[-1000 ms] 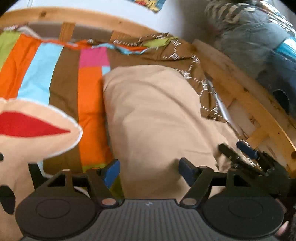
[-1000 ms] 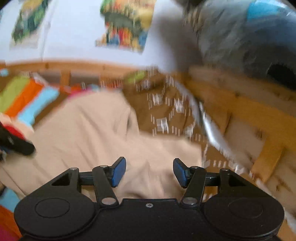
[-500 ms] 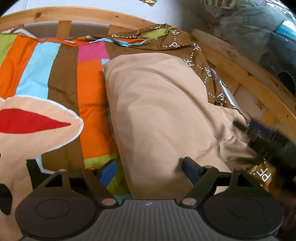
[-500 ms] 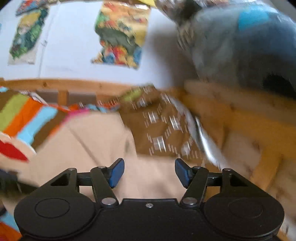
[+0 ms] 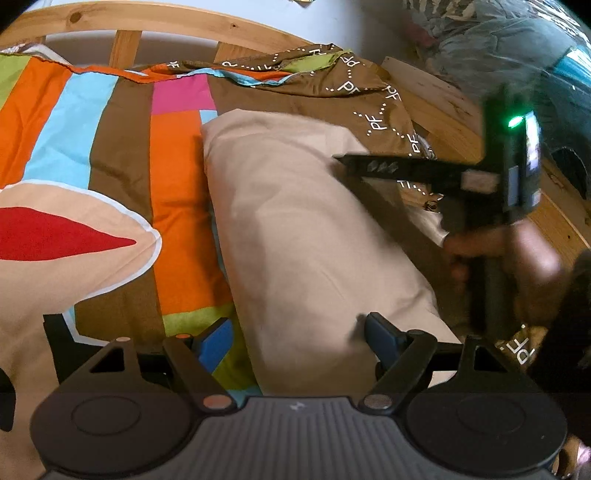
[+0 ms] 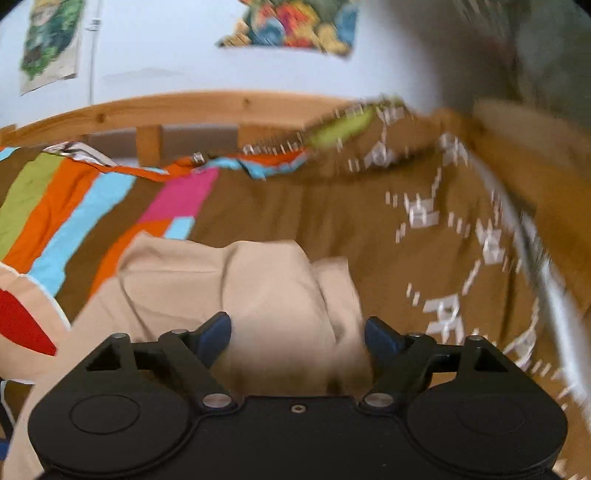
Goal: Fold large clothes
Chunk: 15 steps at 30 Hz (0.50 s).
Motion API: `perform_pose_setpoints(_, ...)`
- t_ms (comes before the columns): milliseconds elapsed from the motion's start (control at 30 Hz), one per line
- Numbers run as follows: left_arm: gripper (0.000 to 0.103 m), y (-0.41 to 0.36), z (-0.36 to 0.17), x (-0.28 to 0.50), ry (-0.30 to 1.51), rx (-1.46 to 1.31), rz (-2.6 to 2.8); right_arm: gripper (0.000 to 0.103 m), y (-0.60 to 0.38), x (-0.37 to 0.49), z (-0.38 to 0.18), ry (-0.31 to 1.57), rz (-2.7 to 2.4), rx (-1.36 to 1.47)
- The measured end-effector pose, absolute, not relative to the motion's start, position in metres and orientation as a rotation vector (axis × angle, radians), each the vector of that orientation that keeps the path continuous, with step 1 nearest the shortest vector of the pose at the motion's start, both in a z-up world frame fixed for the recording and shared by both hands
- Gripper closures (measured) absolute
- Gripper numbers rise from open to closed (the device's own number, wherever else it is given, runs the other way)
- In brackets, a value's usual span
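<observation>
A beige garment (image 5: 306,236) lies folded into a long strip on the striped bedspread (image 5: 110,122). My left gripper (image 5: 297,338) hovers open over its near end, blue pads apart. In the left wrist view the right gripper (image 5: 345,159) reaches in from the right, held by a hand (image 5: 491,254), its tip over the garment's far right edge. In the right wrist view the garment (image 6: 258,288) lies bunched between and ahead of the open right gripper (image 6: 297,332). Nothing is clamped in either one.
A wooden bed frame (image 5: 155,18) runs along the back and the right side (image 5: 454,110). A brown patterned cover (image 6: 424,221) lies right of the garment. Dark bundled fabric (image 5: 517,48) sits beyond the right rail. Posters (image 6: 291,26) hang on the wall.
The right gripper has swung from the garment's near right corner up to its far right edge, now lit with a green light. The left gripper has stayed open over the near end.
</observation>
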<state>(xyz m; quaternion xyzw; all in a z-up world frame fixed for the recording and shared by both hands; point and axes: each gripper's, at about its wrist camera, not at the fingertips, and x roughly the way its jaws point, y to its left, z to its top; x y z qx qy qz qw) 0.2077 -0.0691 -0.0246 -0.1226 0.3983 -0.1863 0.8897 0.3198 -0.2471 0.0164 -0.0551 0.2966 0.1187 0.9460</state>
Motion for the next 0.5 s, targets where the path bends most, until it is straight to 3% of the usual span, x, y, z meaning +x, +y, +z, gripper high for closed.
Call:
perform_pose_setpoints(333, 0.016, -0.068, -0.029, 0.209, 0.831, -0.262, -0.384, 0.027, -0.271, 0.277, 0.036, 0.544, 0.261, -0.125)
perform_pose_setpoints(500, 0.015, -0.07, -0.028, 0.208, 0.829, -0.251, -0.377, 0.019, -0.301, 0.201, 0.057, 0.465, 0.236, -0.221)
